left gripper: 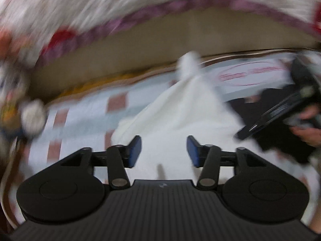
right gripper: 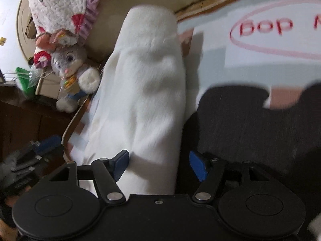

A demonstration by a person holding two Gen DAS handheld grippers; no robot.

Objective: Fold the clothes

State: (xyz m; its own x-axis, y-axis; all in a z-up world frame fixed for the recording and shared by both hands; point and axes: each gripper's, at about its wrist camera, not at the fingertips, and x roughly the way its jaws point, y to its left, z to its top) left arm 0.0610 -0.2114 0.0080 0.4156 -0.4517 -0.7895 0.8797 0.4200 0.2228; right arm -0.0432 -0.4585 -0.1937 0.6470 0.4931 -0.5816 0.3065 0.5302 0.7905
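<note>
A fluffy white fleece garment is seen lying as a long, narrow band on the pale checked bed sheet, left of a flat dark garment. It fits either a half-made fold or a finished one. The left gripper and right gripper are both spread wide, nothing held.

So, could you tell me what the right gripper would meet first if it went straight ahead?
Most likely the white garment: the open right gripper points along it, though depth is unclear.
</note>
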